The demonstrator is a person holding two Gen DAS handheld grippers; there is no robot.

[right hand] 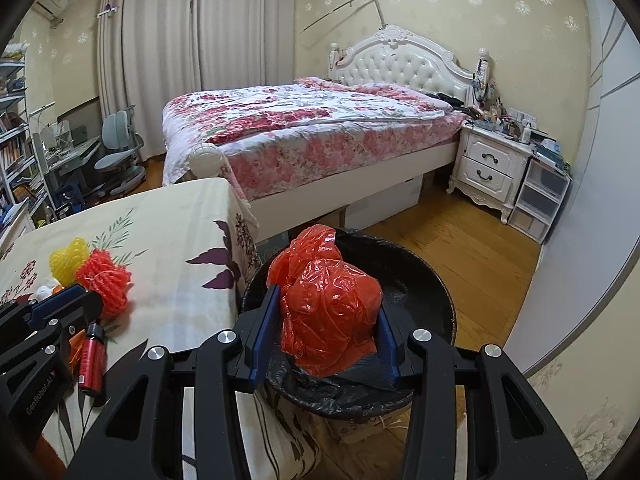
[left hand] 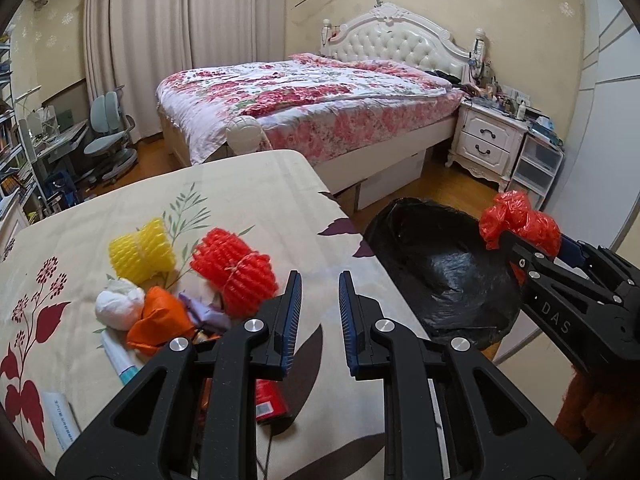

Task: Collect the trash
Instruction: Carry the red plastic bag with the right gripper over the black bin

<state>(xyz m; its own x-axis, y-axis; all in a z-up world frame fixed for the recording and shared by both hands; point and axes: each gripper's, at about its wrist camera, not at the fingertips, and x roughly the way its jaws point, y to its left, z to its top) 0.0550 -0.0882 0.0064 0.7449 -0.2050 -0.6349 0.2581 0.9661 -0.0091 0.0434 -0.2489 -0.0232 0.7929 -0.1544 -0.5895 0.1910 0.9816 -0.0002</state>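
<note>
At centre of the right wrist view, a crumpled red plastic bag [right hand: 330, 312] sits clamped between the blue pads of the right claw [right hand: 325, 334], which is grasping it. The bag is held over the black-lined trash bin [right hand: 420, 276], which stands on the wooden floor [right hand: 480, 232] just beside the desk's right edge. In the left wrist view the same bag [left hand: 520, 218] shows at right of frame, at the tip of the right claw [left hand: 516, 240], above the bin's black liner [left hand: 440, 264].

Left claw [left hand: 320, 312], lower centre of its own view: nothing between the pads. A narrow gap shows between the fingers, yet the claw is as clenched as it gets. It hangs over the desk [left hand: 260, 184], which is covered by a cream cloth with a leaf and flower print.

More trash is heaped at lower left of the left view:
- red foam net [left hand: 234, 270], tied at the middle
- yellow foam net [left hand: 142, 250], behind and left of the red one
- white wad [left hand: 118, 308]
- orange wrapper [left hand: 160, 320], touching the white wad
- purple scrap [left hand: 204, 310]
- red can [right hand: 91, 360], lying on its side, partly hidden by the left claw in its own view

Upper half of both frames: bed [left hand: 312, 92] with floral cover, white nightstand [left hand: 486, 140] to its right, curtains [left hand: 160, 40] at upper left.
</note>
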